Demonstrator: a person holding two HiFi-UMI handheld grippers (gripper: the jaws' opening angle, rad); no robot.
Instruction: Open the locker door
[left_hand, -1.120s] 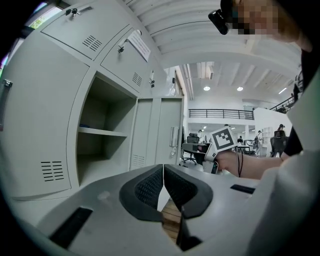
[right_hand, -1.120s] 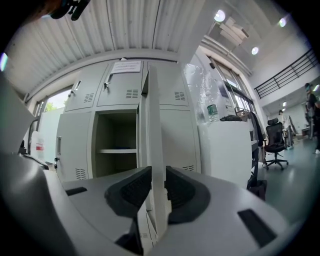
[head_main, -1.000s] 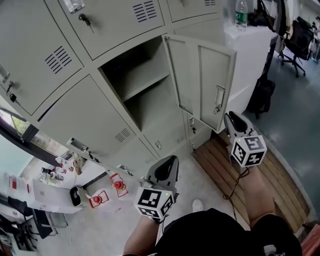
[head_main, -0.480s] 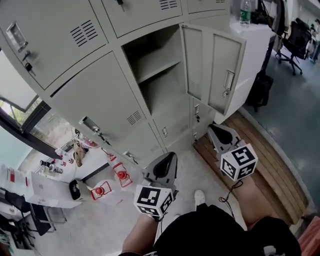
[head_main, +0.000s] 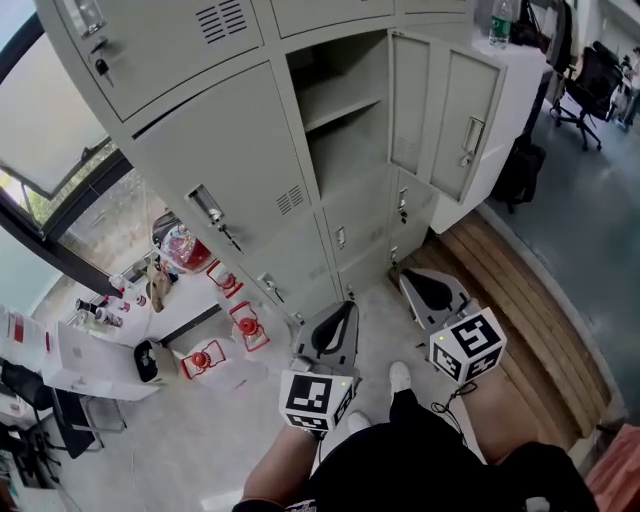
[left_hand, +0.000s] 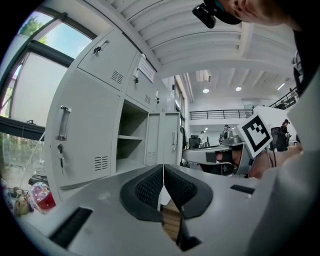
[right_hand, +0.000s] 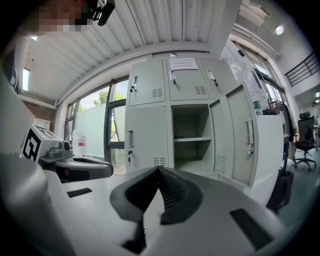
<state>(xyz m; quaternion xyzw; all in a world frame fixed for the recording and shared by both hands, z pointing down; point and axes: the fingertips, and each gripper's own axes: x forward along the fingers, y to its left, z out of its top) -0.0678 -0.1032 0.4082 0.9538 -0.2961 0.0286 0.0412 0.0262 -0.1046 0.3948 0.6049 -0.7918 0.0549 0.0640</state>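
Note:
The grey locker bank (head_main: 210, 150) stands ahead of me. One door (head_main: 455, 120) hangs swung out to the right on its hinges. Behind it the compartment (head_main: 345, 120) is bare, with a single shelf (right_hand: 192, 139) across it. My left gripper (head_main: 336, 318) is low, well back from the lockers, shut and holding nothing. My right gripper (head_main: 418, 283) is beside it, also pulled back and below the open door, shut with nothing between its jaws. In the left gripper view the open compartment (left_hand: 131, 137) and its door (left_hand: 170, 138) lie ahead.
Wooden planks (head_main: 520, 310) cover the floor at the right. Red items (head_main: 240, 325) and clutter lie on the floor at the left by a window (head_main: 60, 140). A white cabinet with a bottle (head_main: 500, 20) stands right of the lockers, with an office chair (head_main: 600, 75) farther off.
Both grippers have drawn back and down from the lockers; the right one has left the open door's edge. The view has shifted, and the door stays open.

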